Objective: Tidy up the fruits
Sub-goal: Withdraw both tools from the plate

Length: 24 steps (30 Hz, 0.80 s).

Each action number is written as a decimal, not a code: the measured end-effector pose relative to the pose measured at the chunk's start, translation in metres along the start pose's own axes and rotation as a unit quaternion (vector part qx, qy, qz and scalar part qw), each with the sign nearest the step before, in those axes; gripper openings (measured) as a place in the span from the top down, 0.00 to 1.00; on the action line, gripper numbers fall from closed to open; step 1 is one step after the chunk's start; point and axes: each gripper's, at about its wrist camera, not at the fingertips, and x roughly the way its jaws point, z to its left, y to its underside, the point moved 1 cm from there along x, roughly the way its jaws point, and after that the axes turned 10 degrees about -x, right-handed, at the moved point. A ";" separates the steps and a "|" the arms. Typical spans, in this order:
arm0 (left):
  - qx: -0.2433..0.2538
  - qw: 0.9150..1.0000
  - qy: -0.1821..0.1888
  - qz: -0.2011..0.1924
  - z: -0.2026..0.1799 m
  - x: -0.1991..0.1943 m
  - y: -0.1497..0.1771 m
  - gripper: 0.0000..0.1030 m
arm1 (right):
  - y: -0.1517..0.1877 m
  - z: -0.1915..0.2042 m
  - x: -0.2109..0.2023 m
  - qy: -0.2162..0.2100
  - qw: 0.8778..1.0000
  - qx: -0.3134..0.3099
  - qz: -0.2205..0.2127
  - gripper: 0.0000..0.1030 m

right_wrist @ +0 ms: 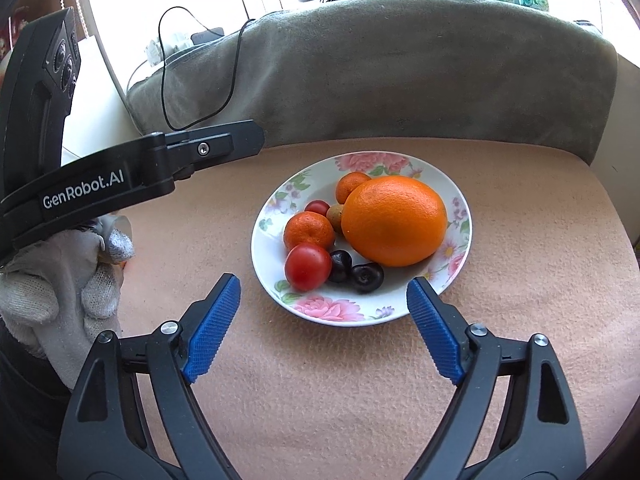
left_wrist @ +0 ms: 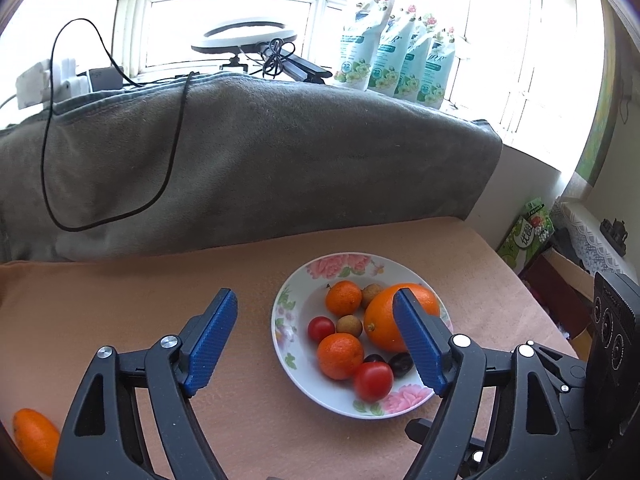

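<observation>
A white flowered plate sits on the peach cloth. It holds a large orange, two mandarins, two red tomatoes, brown longans and dark cherries. Another orange fruit lies on the cloth at the far left in the left wrist view. My left gripper is open and empty, just left of and above the plate. My right gripper is open and empty at the plate's near rim.
A grey blanket-covered backrest rises behind the cloth, with a black cable draped over it. Refill pouches and a ring light stand on the windowsill. Boxes sit past the cloth's right edge. A gloved hand holds the left gripper.
</observation>
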 end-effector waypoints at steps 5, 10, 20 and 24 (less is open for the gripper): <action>-0.002 1.000 -0.006 -0.013 0.005 -0.012 0.000 0.22 | -0.002 0.007 0.000 0.009 1.000 -0.008 0.002 0.15; -0.005 0.999 -0.015 -0.028 0.015 -0.027 0.001 0.22 | -0.006 0.014 -0.002 0.022 1.000 -0.018 0.001 0.12; -0.018 0.997 -0.040 -0.056 0.044 -0.060 0.010 0.22 | -0.015 0.030 0.001 0.010 0.999 -0.033 -0.006 0.08; -0.025 0.996 -0.055 -0.061 0.061 -0.072 0.015 0.22 | -0.022 0.040 0.005 0.003 0.999 -0.042 -0.005 0.08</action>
